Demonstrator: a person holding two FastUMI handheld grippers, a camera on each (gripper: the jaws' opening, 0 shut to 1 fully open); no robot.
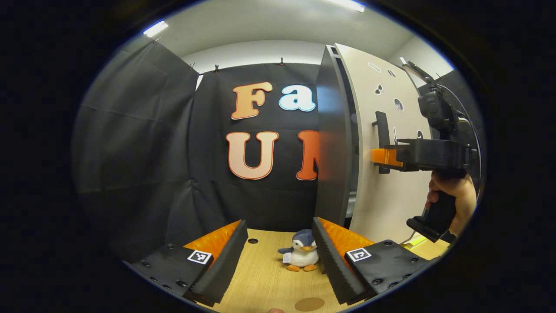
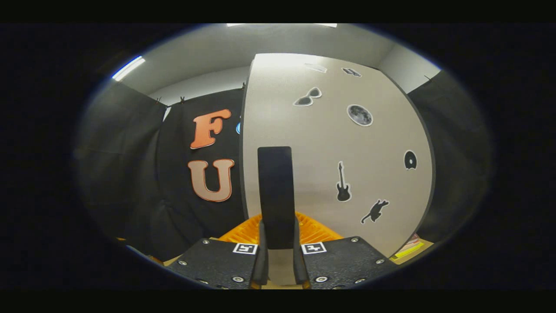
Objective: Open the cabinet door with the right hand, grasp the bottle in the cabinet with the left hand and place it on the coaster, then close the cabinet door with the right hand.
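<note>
Cabinet door point(image 2: 330, 143) fills centre/right of right gripper view; its dark upright handle point(image 2: 275, 195) runs vertically, lower end sitting btwn the right tool point(image 2: 278, 256) fingers. Fingers drawn in tight on both sides of the handle, so right tool looks pinched on it. Long axis of handle = vertical, tool comes at it square-on, fingers either side.

Left gripper view: same door point(image 1: 386, 143) at right of frame, seen side-on, w/ dark cabinet side panel point(image 1: 332, 134) left of it. A narrow gap shows btwn panel and door, so door seems just cracked or barely ajar – can't say how far. Right tool point(image 1: 382, 157) at mid-right, a hand point(image 1: 451, 198) on its grip below, tip at the handle point(image 1: 382, 139).

Left tool point(image 1: 278, 256) spread wide, holding nothing, over wooden surface point(image 1: 265, 278). Toy penguin point(image 1: 302, 256) stands btwn its fingers farther off. Brown round disc at bottom centre, likely the coaster point(image 1: 309, 304).

Key relation: door is right of left tool and hinge side not readable; pull prob. needs to swing handle edge toward camera. Bottle hidden behind door, location inside can't be told. Left tool nearer the coaster; right tool is the one on the door.

Left gripper view gives gap + side profile; right gripper view gives the finger-on-handle contact.
</note>
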